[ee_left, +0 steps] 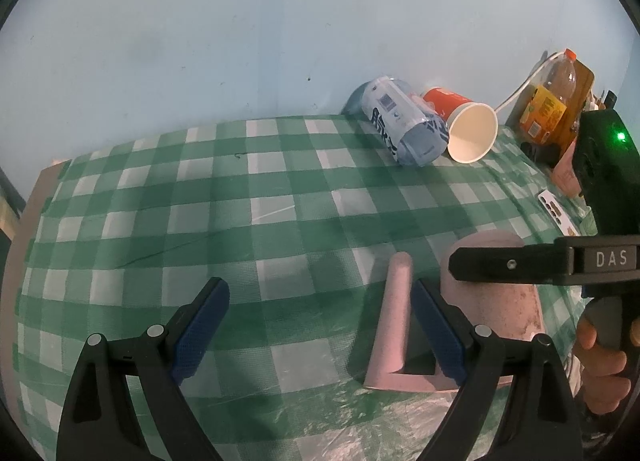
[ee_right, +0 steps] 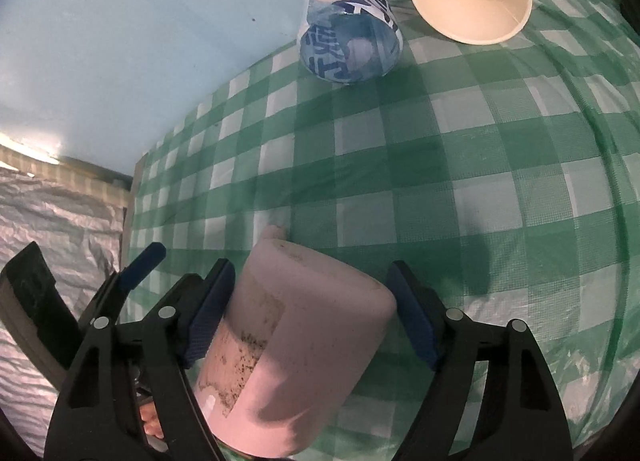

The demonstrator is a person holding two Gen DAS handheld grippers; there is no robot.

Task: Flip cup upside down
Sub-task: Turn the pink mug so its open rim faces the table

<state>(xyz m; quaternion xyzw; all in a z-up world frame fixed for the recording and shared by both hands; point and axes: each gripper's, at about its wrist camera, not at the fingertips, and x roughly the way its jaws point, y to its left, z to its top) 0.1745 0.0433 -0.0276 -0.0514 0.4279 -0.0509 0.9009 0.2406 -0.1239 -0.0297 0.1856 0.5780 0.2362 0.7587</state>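
Note:
A pink mug [ee_right: 296,345] with a scuffed, stained side stands between the fingers of my right gripper [ee_right: 310,319]. The left pad touches it; the right pad stands a little off, so the jaws look open around it. In the left wrist view the same mug [ee_left: 496,301] is at the right with its pink handle [ee_left: 394,321] pointing toward my left gripper [ee_left: 320,333], which is open; its right finger [ee_left: 438,335] reaches inside the handle loop. The right gripper's black finger [ee_left: 508,265] crosses the mug.
A green checked cloth [ee_left: 248,229] covers the table. At the back lie a blue clear plastic cup [ee_left: 404,125] and a red paper cup [ee_left: 464,121] on their sides. An orange-capped bottle [ee_left: 552,97] stands at far right. The table's left edge [ee_right: 132,197] drops off.

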